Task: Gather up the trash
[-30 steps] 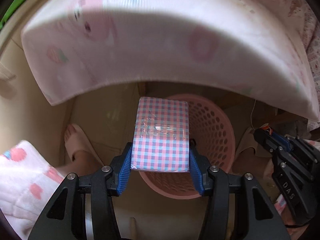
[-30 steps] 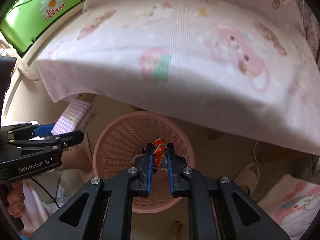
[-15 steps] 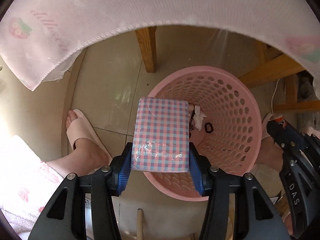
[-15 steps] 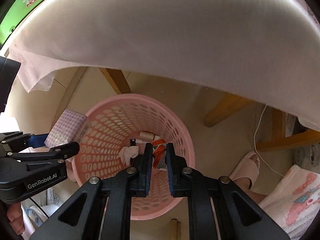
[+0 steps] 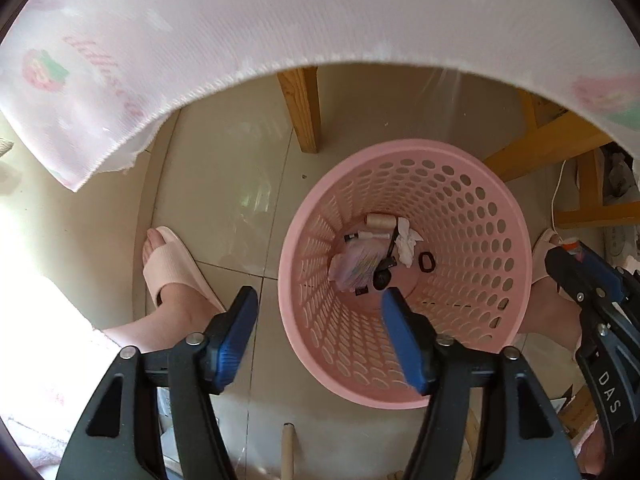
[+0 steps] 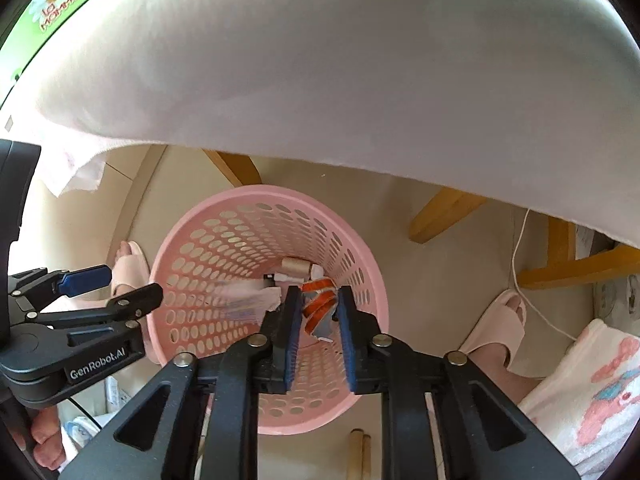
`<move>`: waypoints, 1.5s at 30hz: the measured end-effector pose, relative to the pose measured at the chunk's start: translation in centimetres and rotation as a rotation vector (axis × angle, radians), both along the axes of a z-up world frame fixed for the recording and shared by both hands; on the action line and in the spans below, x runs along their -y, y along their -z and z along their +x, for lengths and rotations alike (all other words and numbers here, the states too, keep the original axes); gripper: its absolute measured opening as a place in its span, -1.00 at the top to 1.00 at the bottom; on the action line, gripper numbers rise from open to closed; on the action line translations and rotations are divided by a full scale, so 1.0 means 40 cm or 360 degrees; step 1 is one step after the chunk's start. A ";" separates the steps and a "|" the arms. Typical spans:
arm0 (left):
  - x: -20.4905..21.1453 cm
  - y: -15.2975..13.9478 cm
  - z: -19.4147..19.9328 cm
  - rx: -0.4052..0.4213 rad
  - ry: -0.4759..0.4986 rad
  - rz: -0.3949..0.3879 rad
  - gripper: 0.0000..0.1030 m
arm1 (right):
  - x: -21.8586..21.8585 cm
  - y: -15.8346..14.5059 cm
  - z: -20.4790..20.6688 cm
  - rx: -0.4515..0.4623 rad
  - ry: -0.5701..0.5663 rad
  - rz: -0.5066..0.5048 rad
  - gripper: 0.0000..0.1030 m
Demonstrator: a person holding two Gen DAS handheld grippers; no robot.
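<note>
1. Hanging spread and empty above the near rim of the pink basket [image 5: 404, 268]: the left tongs [image 5: 316, 334], with nothing between the blue pads [image 5: 236, 336].
2. Lying at the basket's bottom: a pale checked packet [image 5: 356, 266], blurred in the right wrist view, beside a crumpled white tissue [image 5: 406, 242], a beige spool [image 5: 380, 222] and a small black ring [image 5: 426, 260] (so that much of the collecting appears to be done).
3. Hovering over the basket mouth with the jaws partly parted: the right tongs [image 6: 318, 306], an orange-and-white wrapper [image 6: 318, 308] sitting in the gap. Touching the pads or already loose, impossible to tell from here.
4. Judging progress: wrapper on the point of joining the rest, one drop short of finished for this pair of items.
5. Remaining unknown: any trash on the table, its top hidden under the pink tablecloth [image 6: 340, 80] filling the upper part of both views (only floor, table legs and slippered feet showing otherwise).
</note>
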State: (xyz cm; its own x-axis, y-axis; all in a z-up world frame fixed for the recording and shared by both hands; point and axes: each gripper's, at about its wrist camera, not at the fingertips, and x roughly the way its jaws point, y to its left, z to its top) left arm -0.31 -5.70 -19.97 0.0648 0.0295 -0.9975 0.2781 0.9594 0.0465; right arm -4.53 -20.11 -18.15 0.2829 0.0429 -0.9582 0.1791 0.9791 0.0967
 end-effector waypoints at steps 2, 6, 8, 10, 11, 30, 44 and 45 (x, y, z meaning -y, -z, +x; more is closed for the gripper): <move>-0.003 -0.015 0.000 0.0021 0.0001 -0.0015 -0.24 | 0.003 -0.012 -0.006 0.0025 0.0007 -0.0029 0.38; -0.001 -0.058 0.001 0.0129 0.0035 0.0009 -0.42 | 0.006 -0.065 -0.017 0.0126 0.0003 -0.0075 -0.02; -0.004 -0.093 0.003 0.0226 0.0035 0.0028 -0.47 | 0.006 -0.101 -0.026 0.0196 0.0003 -0.0106 -0.08; -0.014 -0.129 0.000 0.0320 0.0051 0.0023 -0.47 | 0.006 -0.137 -0.037 0.0255 -0.0010 -0.0142 -0.10; -0.016 -0.147 -0.004 0.0365 0.0064 0.0029 -0.49 | 0.007 -0.153 -0.041 0.0279 -0.0017 -0.0150 -0.11; -0.056 -0.431 -0.082 0.1060 0.0101 -0.0177 -0.97 | 0.043 -0.394 -0.137 0.0810 -0.0002 -0.0291 -0.78; -0.069 -0.511 -0.130 0.1371 0.0096 -0.0203 -0.98 | 0.076 -0.460 -0.162 0.0978 0.0117 -0.0283 -0.99; -0.067 -0.508 -0.128 0.1360 0.0107 -0.0194 -0.98 | 0.078 -0.459 -0.161 0.0972 0.0114 -0.0282 -0.99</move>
